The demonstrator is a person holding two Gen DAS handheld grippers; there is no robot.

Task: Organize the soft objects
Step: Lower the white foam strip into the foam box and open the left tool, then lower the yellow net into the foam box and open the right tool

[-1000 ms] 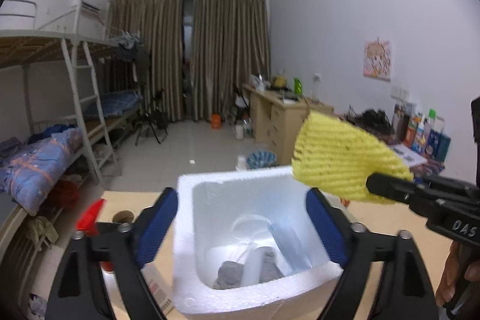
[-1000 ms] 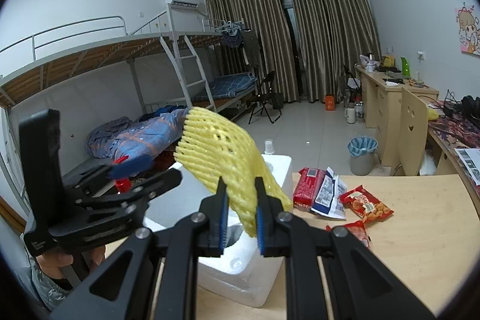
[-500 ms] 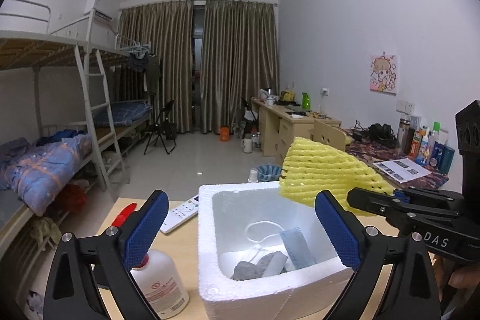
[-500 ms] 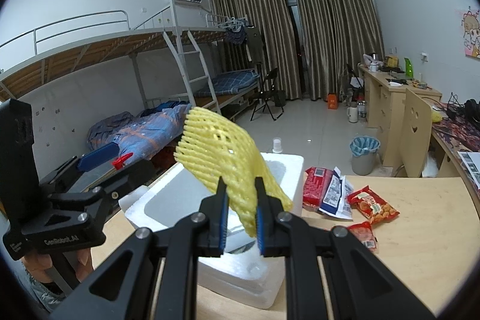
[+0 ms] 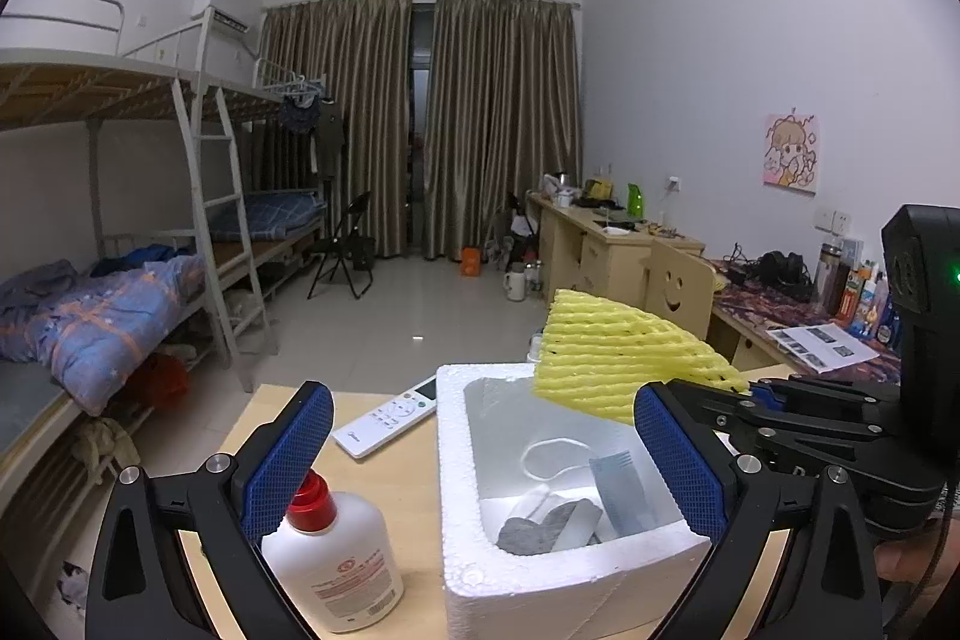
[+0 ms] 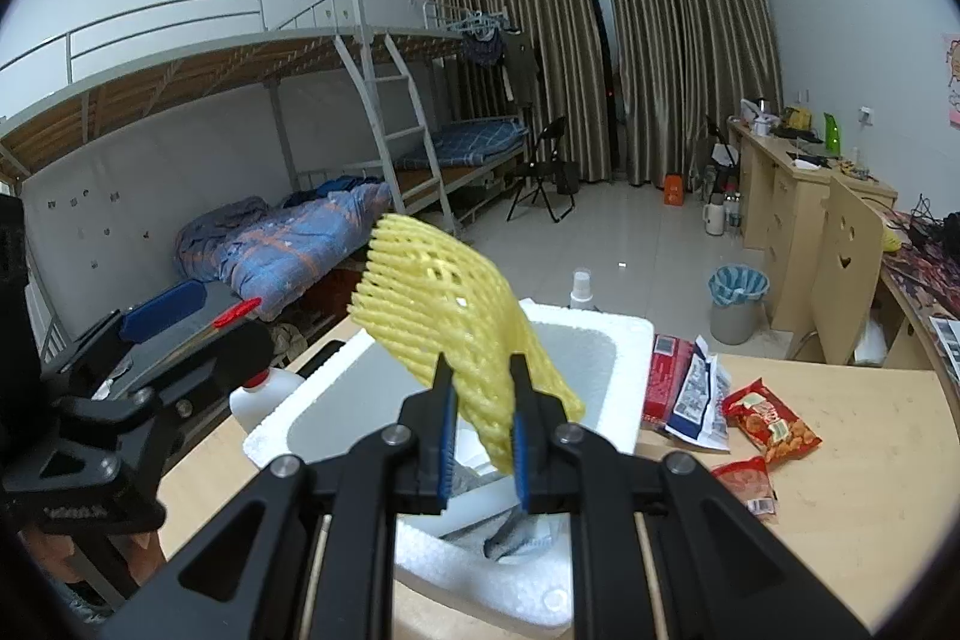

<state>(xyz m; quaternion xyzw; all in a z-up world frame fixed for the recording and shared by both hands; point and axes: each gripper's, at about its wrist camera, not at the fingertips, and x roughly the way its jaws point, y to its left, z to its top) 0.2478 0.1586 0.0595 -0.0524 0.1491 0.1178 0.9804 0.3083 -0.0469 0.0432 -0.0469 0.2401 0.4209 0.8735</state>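
The right gripper (image 6: 483, 436) is clamped on the lower edge of a yellow foam fruit net (image 6: 444, 316), which stands up from the jaws and hangs over the open white styrofoam box (image 5: 462, 466) on the wooden table (image 6: 852, 490). The net is not yet inside; in the left wrist view it (image 5: 612, 358) sits above the box's far right corner, clear of the rim.

The left gripper (image 5: 480, 466) holds nothing: its jaws have just been opening and now stand spread wide on either side of the box's near left part, the pads not touching it.

Part of the sorting looks done. A grey fabric piece (image 5: 534, 529), a bluish-grey folded piece (image 5: 621, 490) and a thin white loop (image 5: 552, 454) already lie in the box. What seems left for this item is lowering it in and letting go. On the table outside remain a red-capped plastic bottle (image 5: 333, 562), a white remote control (image 5: 390, 415) and several snack packets (image 6: 768, 421); none of these looks soft, so they probably stay out.
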